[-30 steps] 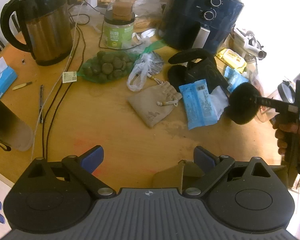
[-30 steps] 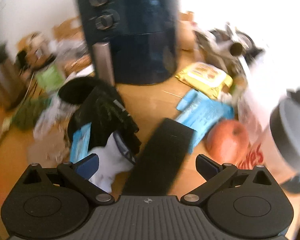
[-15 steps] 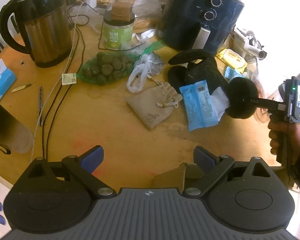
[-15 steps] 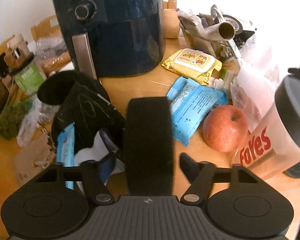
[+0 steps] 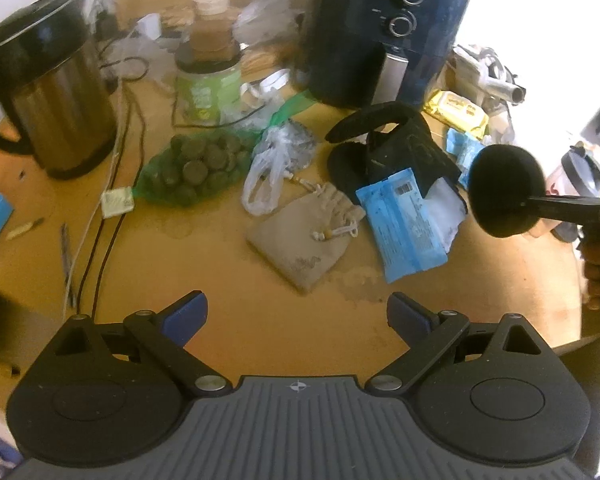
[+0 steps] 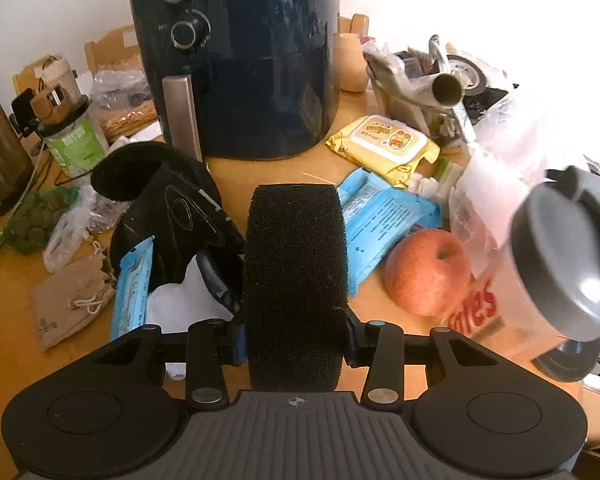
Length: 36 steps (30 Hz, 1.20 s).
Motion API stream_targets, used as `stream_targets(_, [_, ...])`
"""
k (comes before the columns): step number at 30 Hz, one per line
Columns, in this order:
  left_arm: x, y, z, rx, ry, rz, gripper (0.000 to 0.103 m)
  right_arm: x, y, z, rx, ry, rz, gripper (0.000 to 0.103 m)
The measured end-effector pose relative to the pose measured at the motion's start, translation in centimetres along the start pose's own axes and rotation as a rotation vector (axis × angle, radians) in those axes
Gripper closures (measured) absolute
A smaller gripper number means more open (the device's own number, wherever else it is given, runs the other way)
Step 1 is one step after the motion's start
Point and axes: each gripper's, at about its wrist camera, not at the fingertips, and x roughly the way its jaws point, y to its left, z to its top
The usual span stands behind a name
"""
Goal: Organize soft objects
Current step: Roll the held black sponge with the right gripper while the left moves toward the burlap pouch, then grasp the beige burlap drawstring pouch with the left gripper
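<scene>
We just closed right gripper [image 6: 296, 346] jaws onto black sponge [image 6: 296, 280], now pinched, off table; left gripper [image 5: 296, 314] wide, empty; sorting can start

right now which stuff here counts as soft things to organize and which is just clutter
For the job:
- black foam pad, clamped in the right gripper
- beige drawstring pouch
- black fabric item

Just lying about:
- air fryer
- kettle
- apple
- yellow wipes pack
- green-label jar
</scene>
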Motion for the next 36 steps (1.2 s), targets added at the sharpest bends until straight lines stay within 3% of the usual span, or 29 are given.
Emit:
stream_targets(10, [5.0, -1.3, 1.1, 0.239, -0.056, -0.047, 0.005, -5.2, -2.6, -1.6, 0.077, -0.043, 0.045, 0.057])
stream_targets(19, [10.1, -2.1, 2.3, 0.363, -0.086, -0.099, 0.005, -9.9, -4.0, -4.3, 0.167, -0.086, 0.055, 0.057])
stream_targets(28, [16.2, -2.8, 2.9, 0.524, -0.014, -0.096, 0.005, -13.4, -4.0, -7.2, 0.223, -0.105, 0.054, 0.057])
stream_targets(33, [18.9, -2.3, 3.3, 0.527, 0.053, -0.079, 0.005, -14.4, -3.5, -8.1, 0.227, -0.111, 0.058, 0.057])
stream_targets(34, [19.3, -2.1, 3.3, 0.524, 0.066, -0.084, 0.006, -14.6, -3.3, -8.3, 0.228, -0.113, 0.06, 0.057])
stream_targets(36, [19.7, -1.9, 3.3, 0.522, 0.081, -0.091, 0.02, -14.9, -3.2, -8.4, 0.229, -0.116, 0.064, 0.057])
